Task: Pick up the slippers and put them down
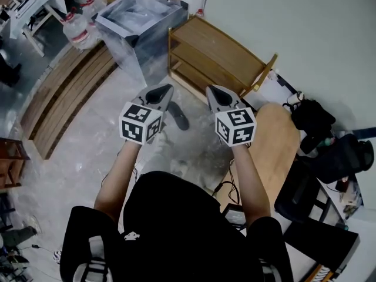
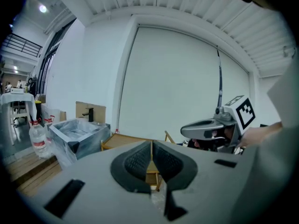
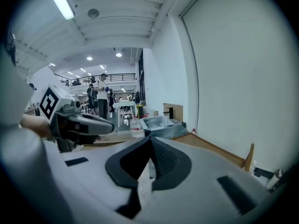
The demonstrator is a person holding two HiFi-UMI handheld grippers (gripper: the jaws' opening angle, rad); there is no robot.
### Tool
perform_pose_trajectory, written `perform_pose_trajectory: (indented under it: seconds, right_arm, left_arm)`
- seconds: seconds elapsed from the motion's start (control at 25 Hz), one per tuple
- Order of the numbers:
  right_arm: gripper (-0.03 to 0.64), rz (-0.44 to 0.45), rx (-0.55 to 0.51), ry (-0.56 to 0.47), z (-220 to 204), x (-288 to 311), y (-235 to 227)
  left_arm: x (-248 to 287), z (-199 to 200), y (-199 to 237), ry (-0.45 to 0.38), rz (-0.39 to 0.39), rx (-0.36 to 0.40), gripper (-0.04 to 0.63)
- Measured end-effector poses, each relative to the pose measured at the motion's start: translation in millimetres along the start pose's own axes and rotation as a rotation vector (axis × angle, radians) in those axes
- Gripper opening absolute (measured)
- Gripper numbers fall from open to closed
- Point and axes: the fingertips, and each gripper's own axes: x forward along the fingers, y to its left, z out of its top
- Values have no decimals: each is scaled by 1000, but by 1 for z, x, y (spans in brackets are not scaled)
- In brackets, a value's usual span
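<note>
Left gripper, right gripper: jaws closed, nothing held, mid-frame. Dark slipper: on floor between them, untouched. Status: either set down or pick-up pending.

L tool, R tool up — slipper on floor.

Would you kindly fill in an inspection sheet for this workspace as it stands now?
Surface: pale marbled floor.
Job's things: one dark slipper on the floor, ungripped; second not seen.
Clutter: plastic-wrapped sink, wooden rack, bottle, black bag.
Grippers: left tongs and right tongs both shut, empty.
Cables: thin dark cables on the floor beside the wooden board.
Surroundings: white wall, slatted bench.
</note>
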Motion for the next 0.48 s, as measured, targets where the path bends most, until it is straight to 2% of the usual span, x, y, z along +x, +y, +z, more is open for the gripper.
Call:
perform_pose_trajectory:
  seconds: [0.48]
  right_arm:
    - [0, 26, -32, -86, 42, -22, 22]
  left_arm:
    - [-31, 44, -19, -71, -3, 51, 12]
